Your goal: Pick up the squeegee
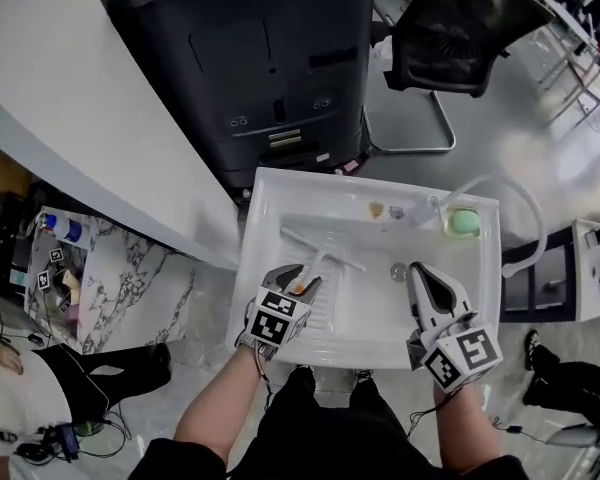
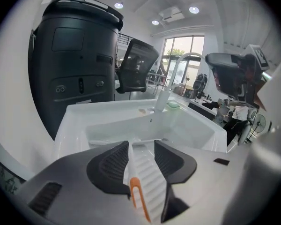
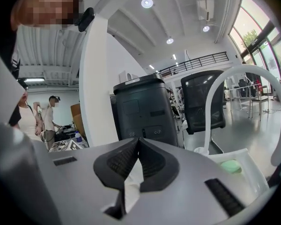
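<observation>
Left gripper (image 1: pixel 302 282) spread astride squeegee (image 1: pixel 325 251) handle in white sink (image 1: pixel 270 183); right gripper (image 1: pixel 418 270) clenched, empty. Green sponge (image 1: pixel 464 222) by faucet (image 3: pixel 207 121); black machine (image 1: pixel 250 58) behind.

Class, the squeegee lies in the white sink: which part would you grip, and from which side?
Likely the handle, from the sink's near edge. The squeegee lies flat, blade crosswise at the far end, its slim handle pointing back between the left gripper's open fingers.
</observation>
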Action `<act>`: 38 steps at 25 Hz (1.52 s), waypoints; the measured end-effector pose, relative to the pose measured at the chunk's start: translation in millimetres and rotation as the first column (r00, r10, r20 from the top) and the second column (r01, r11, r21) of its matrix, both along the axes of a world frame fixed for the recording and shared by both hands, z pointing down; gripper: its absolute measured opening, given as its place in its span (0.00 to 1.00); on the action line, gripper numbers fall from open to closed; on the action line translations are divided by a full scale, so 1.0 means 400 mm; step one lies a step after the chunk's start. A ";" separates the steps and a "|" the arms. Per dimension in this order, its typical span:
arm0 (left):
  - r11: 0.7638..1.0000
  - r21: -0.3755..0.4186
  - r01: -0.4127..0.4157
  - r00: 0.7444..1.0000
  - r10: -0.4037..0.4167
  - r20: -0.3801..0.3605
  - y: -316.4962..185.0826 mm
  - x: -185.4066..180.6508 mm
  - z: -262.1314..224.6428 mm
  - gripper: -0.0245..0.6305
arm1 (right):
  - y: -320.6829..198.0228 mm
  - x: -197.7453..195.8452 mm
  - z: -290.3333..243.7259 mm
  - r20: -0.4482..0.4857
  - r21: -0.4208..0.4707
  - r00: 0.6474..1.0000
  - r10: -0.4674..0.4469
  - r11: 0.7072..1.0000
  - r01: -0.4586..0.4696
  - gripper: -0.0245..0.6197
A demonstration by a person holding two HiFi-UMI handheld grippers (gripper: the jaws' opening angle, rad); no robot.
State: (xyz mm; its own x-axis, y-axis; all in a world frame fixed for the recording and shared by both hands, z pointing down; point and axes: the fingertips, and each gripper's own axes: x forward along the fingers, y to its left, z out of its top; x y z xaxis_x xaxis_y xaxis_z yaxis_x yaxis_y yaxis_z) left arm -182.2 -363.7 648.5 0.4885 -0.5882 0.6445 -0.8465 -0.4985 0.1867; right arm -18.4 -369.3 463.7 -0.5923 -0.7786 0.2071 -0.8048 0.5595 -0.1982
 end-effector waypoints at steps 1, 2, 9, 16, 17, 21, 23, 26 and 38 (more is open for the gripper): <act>1.000 -0.015 -0.007 1.000 0.008 0.006 -0.005 0.000 0.020 0.33 | 0.001 0.001 0.009 -0.001 -0.006 1.000 0.009 1.000 -0.009 0.06; 0.999 -0.032 -0.013 1.000 0.014 0.014 -0.009 0.000 0.039 0.33 | 0.003 0.004 0.019 -0.002 -0.014 1.000 0.017 1.000 -0.017 0.06; 0.992 -0.126 -0.027 0.998 0.034 0.049 -0.029 0.002 0.139 0.35 | 0.021 0.048 0.081 -0.013 -0.063 0.996 0.089 0.994 -0.090 0.06; 0.985 -0.170 -0.022 0.994 0.040 0.099 -0.040 0.012 0.204 0.35 | 0.043 0.086 0.120 -0.013 -0.092 0.992 0.125 0.988 -0.126 0.06; 0.984 -0.177 -0.021 0.993 0.040 0.107 -0.040 0.012 0.210 0.35 | 0.046 0.090 0.124 -0.011 -0.094 0.992 0.129 0.987 -0.129 0.06; 0.982 -0.187 -0.033 0.989 0.060 0.137 -0.041 0.022 0.232 0.35 | 0.056 0.101 0.135 -0.008 -0.102 0.991 0.134 0.986 -0.134 0.06; 0.981 -0.189 -0.047 0.983 0.079 0.164 -0.039 0.026 0.240 0.35 | 0.063 0.105 0.140 -0.008 -0.106 0.991 0.135 0.985 -0.135 0.06; 0.978 -0.201 -0.051 0.979 0.089 0.184 -0.034 0.027 0.251 0.35 | 0.072 0.109 0.143 -0.004 -0.109 0.990 0.140 0.984 -0.139 0.06; 0.980 -0.200 0.018 0.984 0.018 0.180 -0.051 0.008 0.250 0.17 | 0.101 0.132 0.144 0.001 -0.117 0.987 0.158 0.981 -0.157 0.06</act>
State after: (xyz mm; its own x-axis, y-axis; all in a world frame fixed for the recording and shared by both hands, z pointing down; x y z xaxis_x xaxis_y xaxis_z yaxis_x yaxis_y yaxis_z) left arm -179.1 -384.1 748.6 0.3538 -0.4386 0.8261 -0.8752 -0.4667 0.1271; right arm 34.4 -329.0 521.3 -0.4666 -0.8336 0.2955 -0.8786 0.3984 -0.2633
